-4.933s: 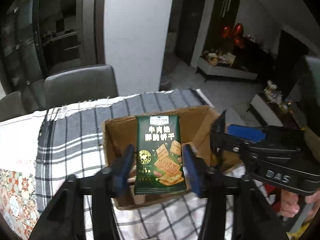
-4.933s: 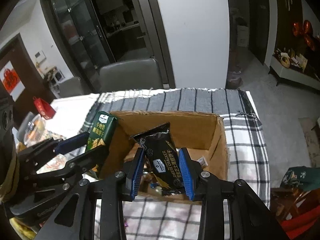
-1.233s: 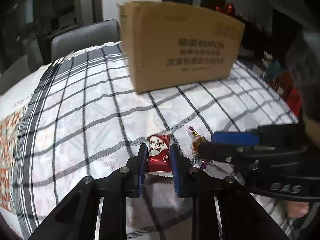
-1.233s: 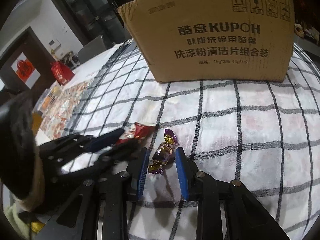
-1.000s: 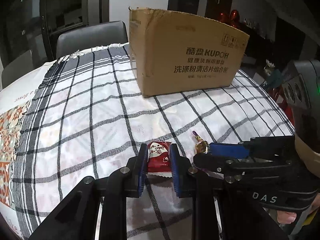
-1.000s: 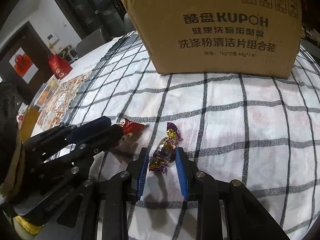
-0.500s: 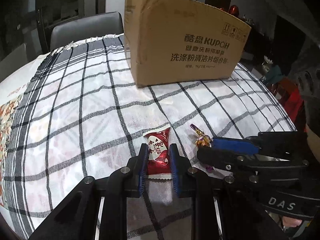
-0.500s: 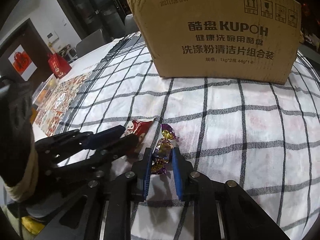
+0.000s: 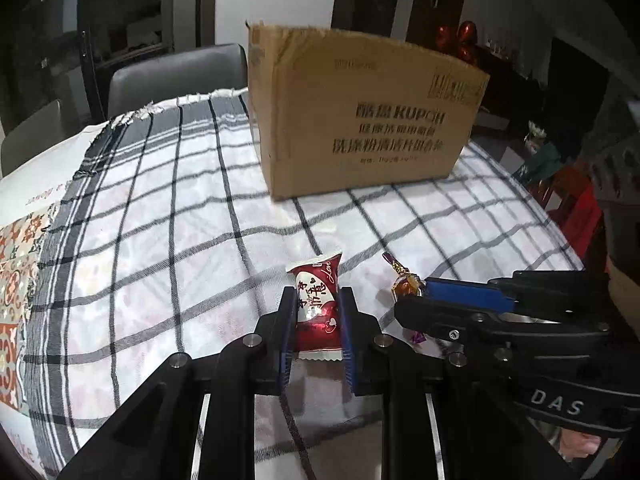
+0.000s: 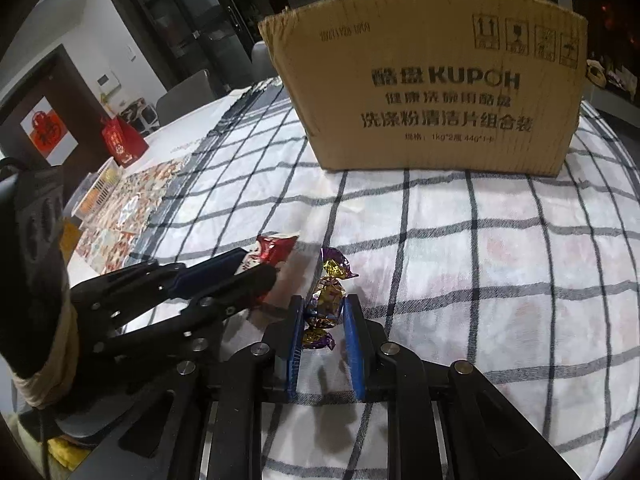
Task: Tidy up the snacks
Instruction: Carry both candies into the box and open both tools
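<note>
My left gripper (image 9: pixel 316 300) is shut on a red candy packet (image 9: pixel 318 298) with white lettering, just above the checked tablecloth. My right gripper (image 10: pixel 324 304) is shut on a purple-and-gold wrapped candy (image 10: pixel 326 298). The two grippers sit side by side. The right gripper also shows in the left wrist view (image 9: pixel 404 300), with the wrapped candy (image 9: pixel 402 280) at its tip. The left gripper shows in the right wrist view (image 10: pixel 256 272) with the red packet (image 10: pixel 272 252). A brown cardboard box (image 9: pixel 360 120) stands upright farther back on the table, its open top hidden; it also shows in the right wrist view (image 10: pixel 432 92).
A black-and-white checked cloth (image 9: pixel 160 220) covers the table. A patterned mat (image 10: pixel 132 204), a small basket (image 10: pixel 96 192) and a red bag (image 10: pixel 120 140) lie at the left. Grey chairs (image 9: pixel 176 76) stand behind the table.
Earlier both grippers held cracker packs over the open box. In the last second they closed on the red packet and the wrapped candy and lifted them slightly off the cloth.
</note>
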### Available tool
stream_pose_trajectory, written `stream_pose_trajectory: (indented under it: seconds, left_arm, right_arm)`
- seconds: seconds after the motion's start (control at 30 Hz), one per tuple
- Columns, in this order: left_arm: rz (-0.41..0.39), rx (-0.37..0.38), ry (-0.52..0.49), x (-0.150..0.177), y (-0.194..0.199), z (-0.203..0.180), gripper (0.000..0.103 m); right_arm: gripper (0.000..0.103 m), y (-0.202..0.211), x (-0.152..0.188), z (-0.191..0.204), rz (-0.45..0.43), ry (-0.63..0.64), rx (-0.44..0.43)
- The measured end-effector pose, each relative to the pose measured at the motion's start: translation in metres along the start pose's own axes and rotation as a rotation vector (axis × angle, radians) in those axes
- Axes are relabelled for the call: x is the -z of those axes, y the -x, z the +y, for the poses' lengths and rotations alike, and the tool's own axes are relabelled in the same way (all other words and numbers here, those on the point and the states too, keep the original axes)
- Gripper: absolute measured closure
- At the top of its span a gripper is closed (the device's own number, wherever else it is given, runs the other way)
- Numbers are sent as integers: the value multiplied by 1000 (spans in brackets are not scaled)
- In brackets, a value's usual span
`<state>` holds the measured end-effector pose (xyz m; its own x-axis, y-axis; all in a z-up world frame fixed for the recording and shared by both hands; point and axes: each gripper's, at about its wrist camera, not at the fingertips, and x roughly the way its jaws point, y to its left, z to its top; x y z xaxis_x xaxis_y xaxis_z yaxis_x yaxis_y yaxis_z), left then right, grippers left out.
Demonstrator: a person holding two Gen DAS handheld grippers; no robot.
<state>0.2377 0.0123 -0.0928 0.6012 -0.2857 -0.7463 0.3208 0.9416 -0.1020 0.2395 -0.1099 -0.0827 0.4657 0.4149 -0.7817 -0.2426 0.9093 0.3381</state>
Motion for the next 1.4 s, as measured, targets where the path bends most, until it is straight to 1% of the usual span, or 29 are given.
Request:
stream_pose_trajectory:
  seconds: [0.37,0.5,0.7,0.87,1.07,1.27,1.4]
  left_arm:
    - [-115,-7,6,-25,48,-12,82]
    - [-156,-13,4,-36,63,-17,82]
    - [-207,-3,-8,-55,82,-26,82]
    - [-238,1,-18,-73,91,-32,82]
    - [-276,0,-30,-96,99,-38,82]
    - [-300,-12,-47,-121,98,-41,82]
    - [-301,-20,-54,-139,91,-42,82]
  right_arm:
    - [82,47,-15,4,-112,22,9]
    - [82,67,-25,4,-169,31,20]
    - [82,94,-41,4,-235,53,34]
    - [82,114,-57,4,-288,64,37]
    - [82,129,-76,1,-333,75,53]
    - [82,138,-98,-6,-362,88,83]
    - [82,140,-112,-11,-375,98,106]
